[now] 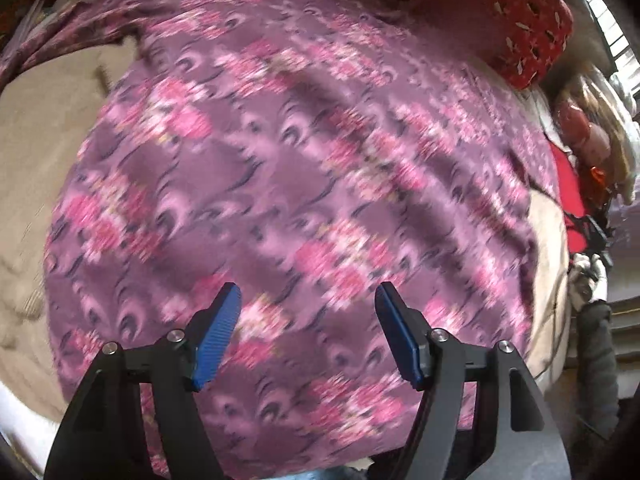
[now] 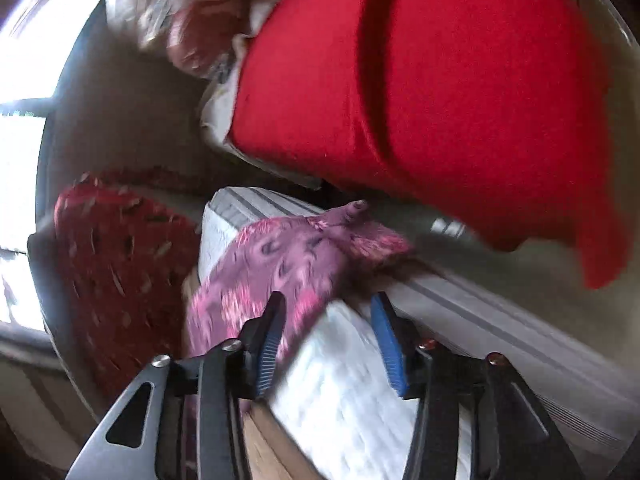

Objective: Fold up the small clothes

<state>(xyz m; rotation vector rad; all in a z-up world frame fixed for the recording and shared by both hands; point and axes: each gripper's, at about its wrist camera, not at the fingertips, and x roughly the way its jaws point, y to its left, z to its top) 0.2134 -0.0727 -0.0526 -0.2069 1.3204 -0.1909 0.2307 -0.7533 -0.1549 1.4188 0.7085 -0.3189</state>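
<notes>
A purple garment with pink flower print lies spread over a beige bed cover and fills the left wrist view. My left gripper hovers open just above its near part, blue pads apart, nothing between them. In the right wrist view a corner of the same purple garment hangs over the white mattress edge. My right gripper is open beside that corner, holding nothing. Both views are motion-blurred.
A dark red patterned cloth lies at the far side of the bed, also in the right wrist view. A bright red cloth hangs at the upper right. A bright window is at left.
</notes>
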